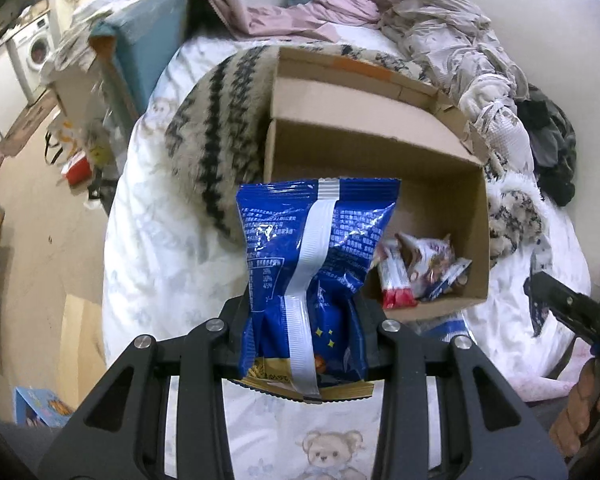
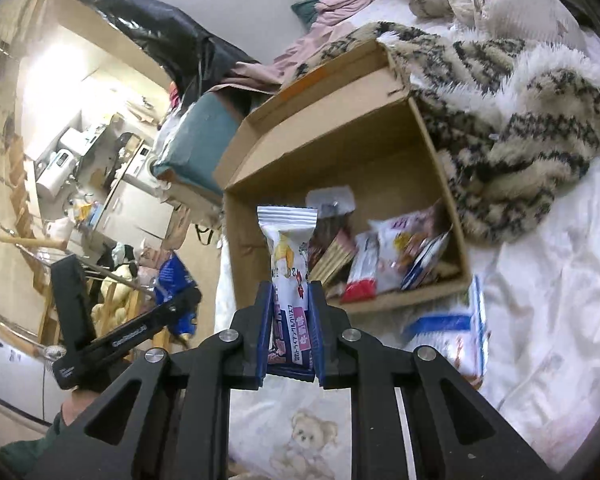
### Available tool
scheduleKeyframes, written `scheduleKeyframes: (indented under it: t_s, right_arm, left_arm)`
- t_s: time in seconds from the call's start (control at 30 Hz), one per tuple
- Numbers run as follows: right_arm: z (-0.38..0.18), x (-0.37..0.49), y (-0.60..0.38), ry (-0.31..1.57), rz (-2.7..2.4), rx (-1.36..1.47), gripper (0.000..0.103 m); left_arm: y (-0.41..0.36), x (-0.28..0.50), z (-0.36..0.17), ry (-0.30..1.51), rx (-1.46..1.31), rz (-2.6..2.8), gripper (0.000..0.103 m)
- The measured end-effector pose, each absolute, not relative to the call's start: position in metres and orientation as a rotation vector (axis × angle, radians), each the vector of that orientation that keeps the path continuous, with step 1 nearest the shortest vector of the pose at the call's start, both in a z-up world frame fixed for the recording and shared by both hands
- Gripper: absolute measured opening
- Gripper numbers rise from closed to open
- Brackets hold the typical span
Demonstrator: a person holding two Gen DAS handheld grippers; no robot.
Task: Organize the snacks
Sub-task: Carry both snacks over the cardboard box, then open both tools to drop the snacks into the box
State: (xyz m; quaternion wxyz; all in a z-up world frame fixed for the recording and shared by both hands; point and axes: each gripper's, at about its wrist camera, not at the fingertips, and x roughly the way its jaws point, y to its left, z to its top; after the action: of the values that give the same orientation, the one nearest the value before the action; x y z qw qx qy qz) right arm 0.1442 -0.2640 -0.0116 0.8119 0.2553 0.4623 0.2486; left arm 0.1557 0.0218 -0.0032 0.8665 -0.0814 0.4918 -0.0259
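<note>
The left gripper [image 1: 306,336] is clamping a blue foil snack bag [image 1: 314,256] by its lower part, holding it upright with the white back seam facing the camera, just in front of the open cardboard box [image 1: 380,148] that is sitting on the bed's white quilt [image 1: 156,248] beside a striped fuzzy blanket [image 1: 216,120]. The right gripper [image 2: 290,332] is pinching a slim white snack bar packet [image 2: 288,252] upright between its narrow jaws, near the same box's front wall. Inside the box, several loose snack packets [image 2: 384,256] are lying piled toward one corner, and a blue-and-white flat packet [image 2: 452,332] is resting on the quilt just outside it.
</note>
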Motion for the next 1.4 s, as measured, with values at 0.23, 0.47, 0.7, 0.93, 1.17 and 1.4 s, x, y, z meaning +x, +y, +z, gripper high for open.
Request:
scheduleKeyframes:
  t_s: [0.23, 0.47, 0.7, 0.93, 1.17, 1.4]
  right_arm:
    - [-0.020, 0.185, -0.264, 0.992, 0.480, 0.571, 0.019]
    - [-0.056, 0.205, -0.262, 1.030, 0.414, 0.566, 0.019]
    - [-0.067, 0.208, -0.255, 1.053, 0.397, 0.516, 0.019]
    - [-0.070, 0.217, -0.243, 1.071, 0.392, 0.481, 0.019]
    - [-0.079, 0.221, -0.239, 1.111, 0.388, 0.474, 0.019]
    - [-0.081, 0.220, -0.240, 1.122, 0.379, 0.475, 0.022]
  left_arm:
    - [0.008, 0.197, 0.001, 1.014, -0.140, -0.054, 0.033]
    - [-0.016, 0.219, -0.025, 0.998, -0.049, -0.089, 0.033]
    - [-0.020, 0.223, -0.057, 1.062, -0.083, -0.110, 0.033]
    - [-0.017, 0.229, -0.060, 1.059, -0.122, -0.120, 0.034]
    - [-0.016, 0.232, -0.061, 1.044, -0.121, -0.108, 0.035]
    - [-0.020, 0.231, -0.057, 1.021, -0.085, -0.112, 0.035]
